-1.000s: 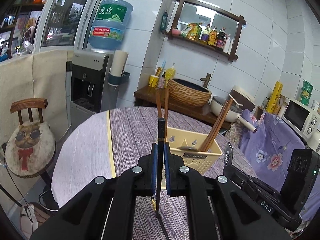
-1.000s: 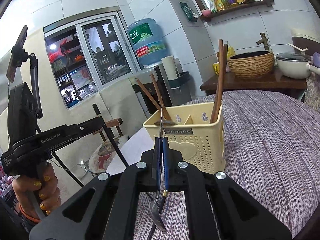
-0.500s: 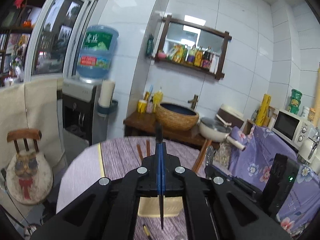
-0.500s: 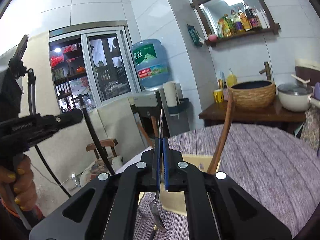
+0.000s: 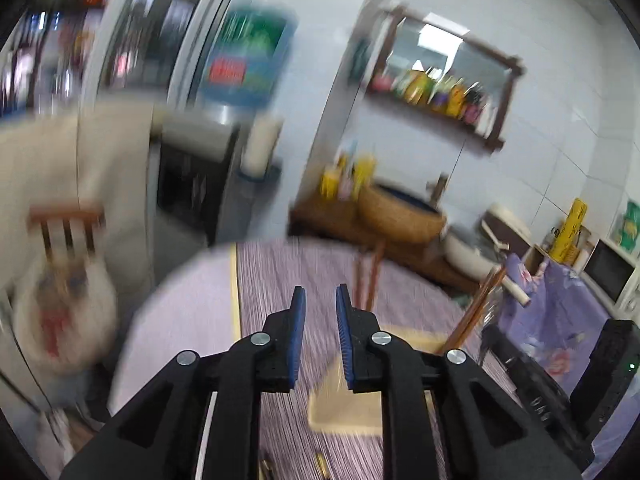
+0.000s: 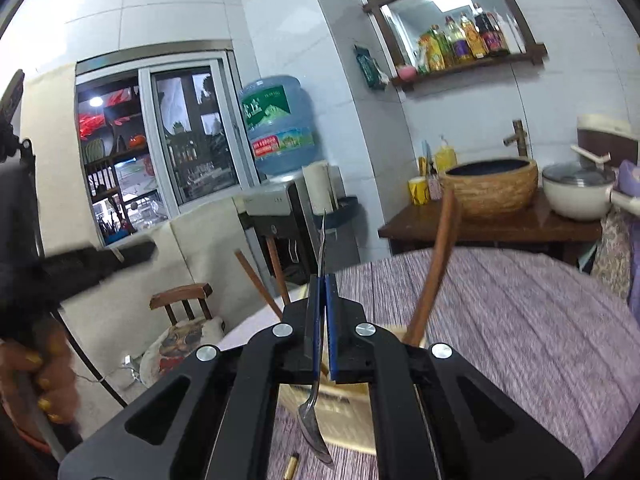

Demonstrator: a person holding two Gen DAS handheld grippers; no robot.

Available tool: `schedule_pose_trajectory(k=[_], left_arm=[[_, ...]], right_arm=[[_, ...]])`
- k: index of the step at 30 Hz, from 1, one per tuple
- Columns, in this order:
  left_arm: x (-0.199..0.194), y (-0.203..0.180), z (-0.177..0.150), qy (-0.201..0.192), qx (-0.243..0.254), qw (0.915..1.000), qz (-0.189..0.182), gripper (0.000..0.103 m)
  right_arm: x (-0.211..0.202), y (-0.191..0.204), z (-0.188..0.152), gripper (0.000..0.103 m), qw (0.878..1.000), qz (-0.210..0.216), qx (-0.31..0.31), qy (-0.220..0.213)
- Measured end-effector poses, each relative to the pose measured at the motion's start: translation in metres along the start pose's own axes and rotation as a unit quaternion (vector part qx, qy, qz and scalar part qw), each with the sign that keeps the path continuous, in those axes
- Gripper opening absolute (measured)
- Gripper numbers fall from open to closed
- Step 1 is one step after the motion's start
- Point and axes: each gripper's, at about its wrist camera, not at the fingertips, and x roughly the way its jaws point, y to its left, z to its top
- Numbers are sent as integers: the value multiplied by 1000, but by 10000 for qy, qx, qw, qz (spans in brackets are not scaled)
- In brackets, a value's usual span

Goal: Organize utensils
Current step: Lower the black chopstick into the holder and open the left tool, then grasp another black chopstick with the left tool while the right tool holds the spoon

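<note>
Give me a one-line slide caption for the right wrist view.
Right gripper clamps a silver metal spoon, bowl down, above the cream plastic utensil basket holding brown wooden chopsticks.

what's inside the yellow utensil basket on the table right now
Brown chopsticks stand in the cream-yellow basket, leaning out over its rim, with more at its far side. The right gripper, shut on a spoon, covers the basket's inside.
</note>
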Motion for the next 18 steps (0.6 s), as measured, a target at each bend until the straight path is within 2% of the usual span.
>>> schedule_pose_trajectory(k=[1,3,4,5,6,10,14,18], left_arm=[[14,11,-9,381,-130,9992,-20,16],[20,20,-26,641,19,9976,249,19],[18,21,-35,715,124,9968,349,24],[17,22,-43,825,215,9955,422,40],[16,24,-58,966,289,9934,555,44],[22,25,-102,1403,549,9839,957,42],[35,22,-136,1757,766,9741,1199,32],[47,28,-150,1875,671,9693,1443,20]], right_arm=[[1,-3,-6,4,9999,10,77,84],[-2,-5,-14,4,9998,-19,135,130],[-5,-5,-17,4,9999,-44,102,117],[-9,-3,-20,4,9999,-51,57,99],[-12,-2,-23,4,9999,-76,17,78],[-23,2,-31,4,9999,-28,109,51],[-34,11,-37,4,9999,-119,-68,-24],[-45,14,-40,4,9999,-116,-48,-95]])
